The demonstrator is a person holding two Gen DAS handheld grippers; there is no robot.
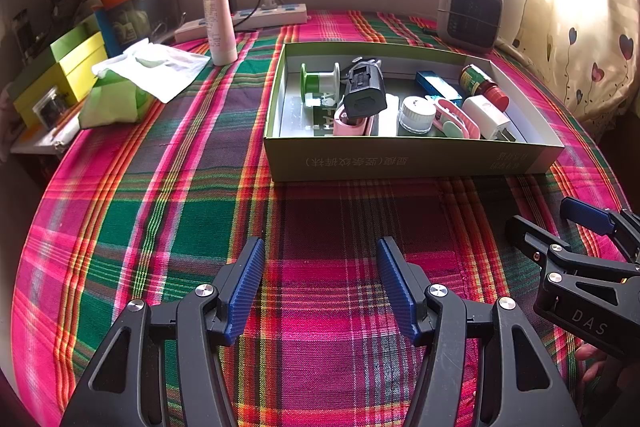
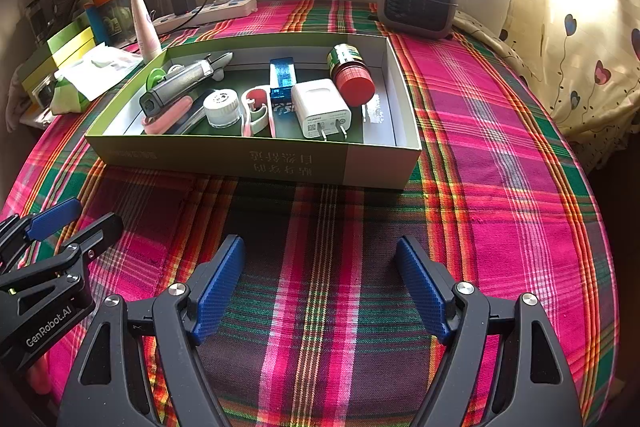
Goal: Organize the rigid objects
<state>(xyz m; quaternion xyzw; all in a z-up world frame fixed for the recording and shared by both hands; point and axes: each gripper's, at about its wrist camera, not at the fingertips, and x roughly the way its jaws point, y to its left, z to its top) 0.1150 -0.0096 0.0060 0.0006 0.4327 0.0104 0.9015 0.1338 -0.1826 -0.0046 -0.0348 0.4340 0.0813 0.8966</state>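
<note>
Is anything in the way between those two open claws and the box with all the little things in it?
Nothing visible. Only bare plaid cloth lies between the right gripper and the green box, and likewise ahead of the left gripper. The box's near wall is the only thing to reach over.

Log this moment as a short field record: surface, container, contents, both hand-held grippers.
surface: plaid cloth
container: shallow green box, open top, resting on the cloth
contents: white charger, red-capped bottle, blue packet, white-lidded jar, pink clips, black device, green-and-white spool
left hand-held gripper: open, empty, above the cloth, short of the box
right hand-held gripper: open, empty, above the cloth, short of the box
outside box: white tube standing upright
</note>
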